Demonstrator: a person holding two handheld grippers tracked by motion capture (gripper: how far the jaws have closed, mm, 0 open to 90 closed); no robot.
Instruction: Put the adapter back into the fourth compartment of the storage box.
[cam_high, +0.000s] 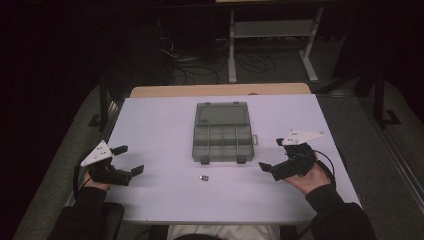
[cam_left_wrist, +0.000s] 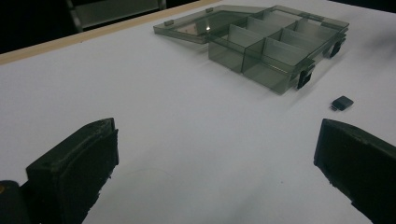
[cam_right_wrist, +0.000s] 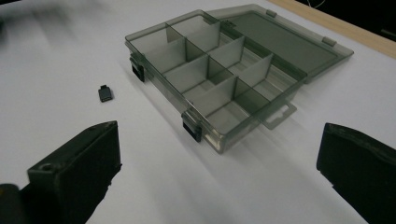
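A smoky clear compartment box (cam_high: 222, 142) lies open at the table's middle, its lid (cam_high: 222, 114) folded flat toward the far side; its cells look empty (cam_left_wrist: 275, 51) (cam_right_wrist: 210, 81). A small black part (cam_high: 204, 178) lies on the table just in front of the box (cam_left_wrist: 342, 102) (cam_right_wrist: 105, 93). My left gripper (cam_high: 129, 160) is open near the front left, well clear of both. My right gripper (cam_high: 272, 155) is open at the front right, a short way from the box's right front corner. In each gripper view the black jaws stand wide apart with nothing between them.
The white table (cam_high: 155, 130) has a wooden strip (cam_high: 220, 90) along its far edge. Beyond it stand a white metal frame (cam_high: 272, 35) and cables on a dark floor. The person's sleeves rest at the front edge.
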